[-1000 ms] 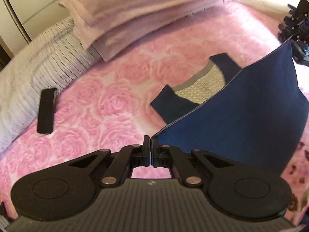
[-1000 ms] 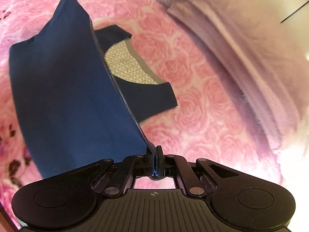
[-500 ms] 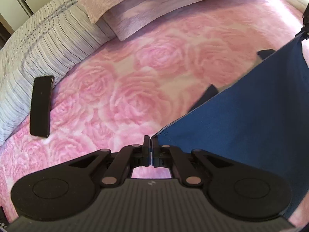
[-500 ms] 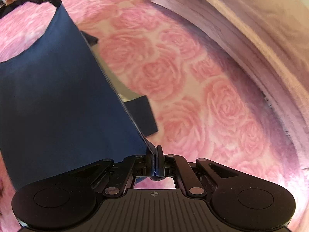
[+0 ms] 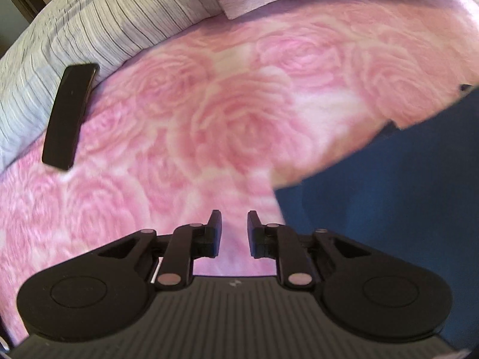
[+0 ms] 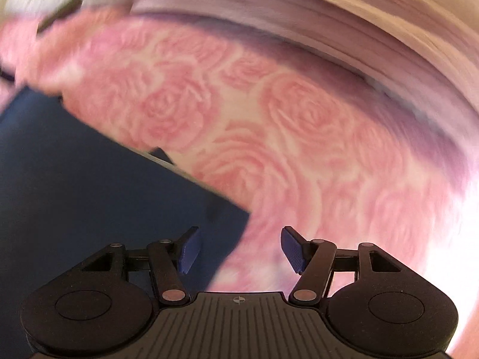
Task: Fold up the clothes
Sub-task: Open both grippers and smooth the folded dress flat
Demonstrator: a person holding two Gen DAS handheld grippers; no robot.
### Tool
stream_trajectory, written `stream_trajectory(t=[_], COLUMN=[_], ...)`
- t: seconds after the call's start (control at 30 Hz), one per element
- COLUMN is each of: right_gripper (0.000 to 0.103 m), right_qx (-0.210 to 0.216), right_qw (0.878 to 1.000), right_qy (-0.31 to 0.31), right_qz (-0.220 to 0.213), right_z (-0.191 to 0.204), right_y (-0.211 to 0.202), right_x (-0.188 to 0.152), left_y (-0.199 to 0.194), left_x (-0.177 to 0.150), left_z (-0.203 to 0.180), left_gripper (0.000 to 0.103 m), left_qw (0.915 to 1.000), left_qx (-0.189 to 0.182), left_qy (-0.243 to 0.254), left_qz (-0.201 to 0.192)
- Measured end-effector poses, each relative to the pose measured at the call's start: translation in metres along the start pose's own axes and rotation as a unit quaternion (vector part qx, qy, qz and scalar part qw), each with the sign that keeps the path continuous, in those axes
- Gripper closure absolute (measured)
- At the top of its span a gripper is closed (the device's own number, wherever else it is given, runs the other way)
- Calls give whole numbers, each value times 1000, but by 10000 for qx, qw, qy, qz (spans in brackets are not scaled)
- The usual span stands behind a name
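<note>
A navy blue garment [image 5: 389,185] lies folded over on the pink rose-patterned bedspread [image 5: 209,119], at the right of the left wrist view. In the right wrist view the garment [image 6: 89,185] fills the left side. My left gripper [image 5: 235,230] is open and empty, just left of the garment's near corner. My right gripper [image 6: 239,248] is open wide and empty, with the garment's corner just ahead of its left finger [image 6: 188,249].
A black phone [image 5: 70,115] lies at the edge of a grey striped pillow [image 5: 89,30] on the left. Folded pale pink blankets [image 6: 329,24] lie along the far side of the bed.
Both grippers carried the lifted garment edge forward over its collar part, lowered it, then opened and let go. The cloth now lies flat on the bed.
</note>
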State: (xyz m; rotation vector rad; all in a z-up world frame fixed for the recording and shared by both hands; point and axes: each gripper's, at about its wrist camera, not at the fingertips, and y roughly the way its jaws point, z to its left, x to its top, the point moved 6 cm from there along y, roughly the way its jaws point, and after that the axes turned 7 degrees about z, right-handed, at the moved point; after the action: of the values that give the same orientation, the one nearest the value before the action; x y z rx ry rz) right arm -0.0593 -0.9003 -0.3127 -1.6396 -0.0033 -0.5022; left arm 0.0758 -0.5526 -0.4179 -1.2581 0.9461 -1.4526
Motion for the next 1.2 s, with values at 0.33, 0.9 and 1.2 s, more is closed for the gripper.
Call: stream_trajectory(t=[0.33, 0.9, 1.2], right_gripper=[41, 41, 41], right_qx=[1726, 1183, 809], right_qw=[9823, 9904, 9923], right_qy=[711, 707, 864], right_qz=[166, 74, 377], right_z=[115, 157, 142], right_y=[-40, -98, -79], right_x=[-79, -138, -186], left_y=[-21, -90, -70], left_x=[-95, -170, -193], left_z=[-85, -99, -107], left_gripper=[87, 83, 83], left_qw=[9927, 9878, 9889], left_qx=[-1133, -1375, -1155], left_qy=[314, 736, 883], left_qz=[273, 48, 322])
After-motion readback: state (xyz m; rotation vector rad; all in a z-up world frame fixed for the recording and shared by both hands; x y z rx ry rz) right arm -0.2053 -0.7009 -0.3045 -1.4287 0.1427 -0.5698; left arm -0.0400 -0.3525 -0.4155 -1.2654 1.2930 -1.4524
